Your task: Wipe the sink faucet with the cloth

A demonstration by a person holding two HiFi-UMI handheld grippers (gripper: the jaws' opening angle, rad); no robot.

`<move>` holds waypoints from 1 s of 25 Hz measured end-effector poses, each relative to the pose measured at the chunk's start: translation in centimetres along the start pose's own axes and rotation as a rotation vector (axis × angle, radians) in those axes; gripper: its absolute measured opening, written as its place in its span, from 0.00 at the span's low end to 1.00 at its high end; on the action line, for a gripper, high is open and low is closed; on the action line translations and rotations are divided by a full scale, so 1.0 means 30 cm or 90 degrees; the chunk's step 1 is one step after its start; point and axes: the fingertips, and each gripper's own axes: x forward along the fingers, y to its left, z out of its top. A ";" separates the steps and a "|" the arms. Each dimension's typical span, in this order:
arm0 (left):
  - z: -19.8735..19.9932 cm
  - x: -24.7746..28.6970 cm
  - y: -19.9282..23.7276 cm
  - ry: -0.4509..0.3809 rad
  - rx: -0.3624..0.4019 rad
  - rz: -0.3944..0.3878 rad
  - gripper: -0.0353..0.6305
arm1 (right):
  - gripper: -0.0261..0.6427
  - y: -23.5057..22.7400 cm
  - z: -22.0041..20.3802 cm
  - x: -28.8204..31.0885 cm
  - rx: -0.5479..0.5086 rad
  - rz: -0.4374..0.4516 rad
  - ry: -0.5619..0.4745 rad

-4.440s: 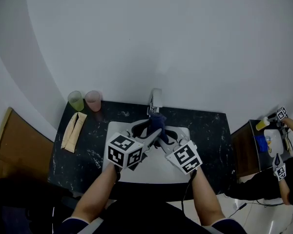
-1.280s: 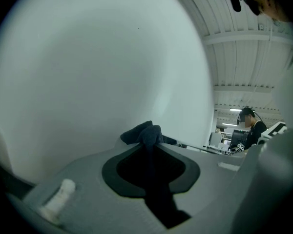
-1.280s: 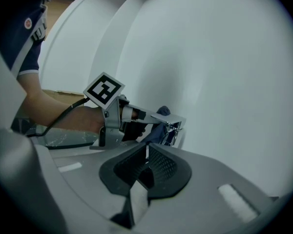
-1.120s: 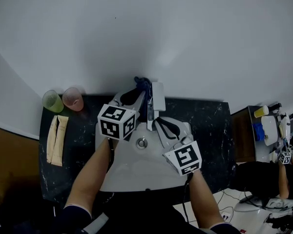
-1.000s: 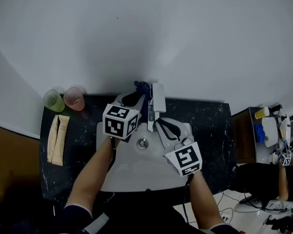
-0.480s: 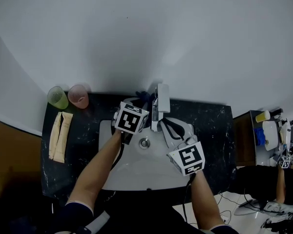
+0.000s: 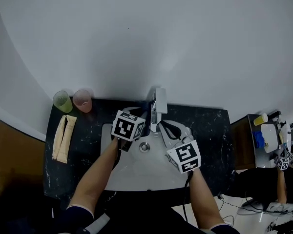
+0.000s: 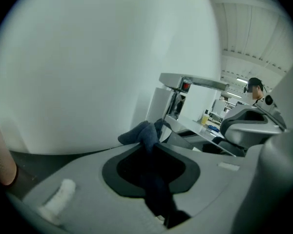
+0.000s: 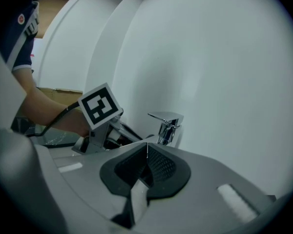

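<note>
The chrome faucet (image 7: pixel 158 105) stands at the back of the white sink (image 7: pixel 136 172). My left gripper (image 7: pixel 145 114) is just to the left of the faucet's body, shut on a dark blue cloth (image 8: pixel 142 133) that bulges past its fingertips towards the faucet (image 8: pixel 186 84). In the head view the cloth is mostly hidden behind the left gripper's marker cube (image 7: pixel 128 126). My right gripper (image 7: pixel 162 126) sits over the basin just right of the spout, shut with nothing between its jaws. The right gripper view shows the faucet (image 9: pixel 167 123) close ahead of the right gripper (image 9: pixel 147 145).
A green cup (image 7: pixel 62 101) and a pink cup (image 7: pixel 82 100) stand at the back left of the black countertop (image 7: pixel 210 130), with a folded beige towel (image 7: pixel 63 137) in front of them. The drain (image 7: pixel 144 147) lies between my arms. Another person (image 7: pixel 278 179) works at the far right.
My left gripper has come down with the cloth from beside the faucet's top to lower against its left side. The right gripper has stayed where it was.
</note>
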 end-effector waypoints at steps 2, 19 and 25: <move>0.015 -0.028 -0.014 -0.021 0.003 0.003 0.14 | 0.05 0.005 -0.001 -0.007 0.000 0.002 0.005; 0.014 -0.283 -0.152 -0.103 0.070 0.035 0.14 | 0.05 0.034 0.013 -0.147 0.067 -0.032 -0.034; 0.019 -0.385 -0.203 -0.143 0.063 0.041 0.15 | 0.05 0.035 0.070 -0.196 0.106 -0.044 -0.089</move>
